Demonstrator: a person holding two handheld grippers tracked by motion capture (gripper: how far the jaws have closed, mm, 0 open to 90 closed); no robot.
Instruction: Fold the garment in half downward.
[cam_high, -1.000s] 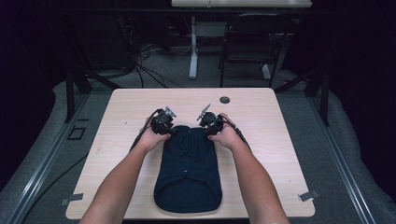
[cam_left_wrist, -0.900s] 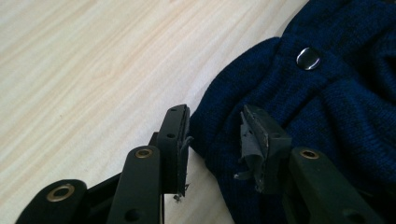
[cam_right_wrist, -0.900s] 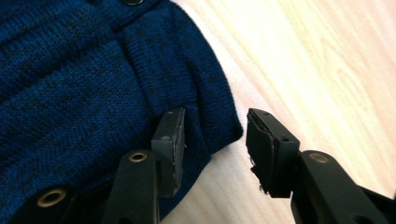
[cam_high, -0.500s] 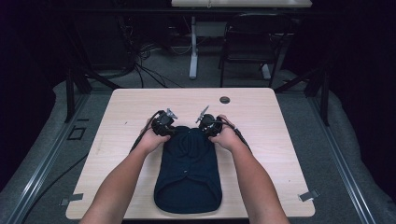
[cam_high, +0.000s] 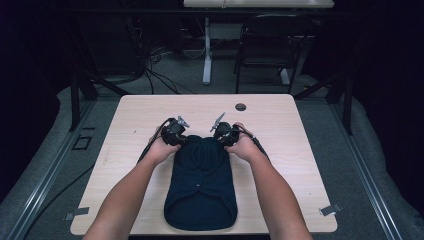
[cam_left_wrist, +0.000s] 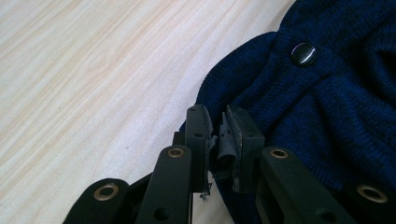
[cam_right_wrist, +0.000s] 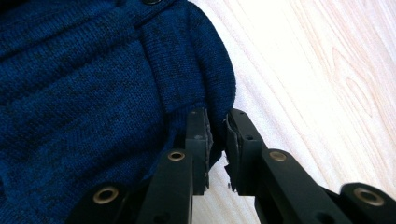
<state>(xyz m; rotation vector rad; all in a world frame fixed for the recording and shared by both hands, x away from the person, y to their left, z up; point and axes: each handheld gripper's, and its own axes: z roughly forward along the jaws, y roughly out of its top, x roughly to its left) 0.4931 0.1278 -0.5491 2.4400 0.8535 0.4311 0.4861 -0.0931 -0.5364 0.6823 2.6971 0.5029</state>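
A dark navy knitted sweater (cam_high: 200, 185) lies folded lengthwise on the light wooden table (cam_high: 305, 135). Its far end bunches between my two grippers. My left gripper (cam_high: 175, 131) sits at the far left corner, my right gripper (cam_high: 226, 132) at the far right corner. In the left gripper view the left gripper (cam_left_wrist: 219, 122) has its jaws nearly together over the sweater's edge (cam_left_wrist: 280, 116), near a black button (cam_left_wrist: 303, 53). In the right gripper view the right gripper (cam_right_wrist: 217, 125) pinches the knit edge (cam_right_wrist: 116, 93) between close jaws.
A small dark round grommet (cam_high: 240, 106) sits in the table near its far edge. Tape marks (cam_high: 330, 210) lie at the near corners. Beyond the table stand a dark chair (cam_high: 265, 45), a desk leg and floor cables (cam_high: 155, 75).
Both grippers have shifted very slightly toward the person along the sweater's far end. The sweater's outline is much the same.
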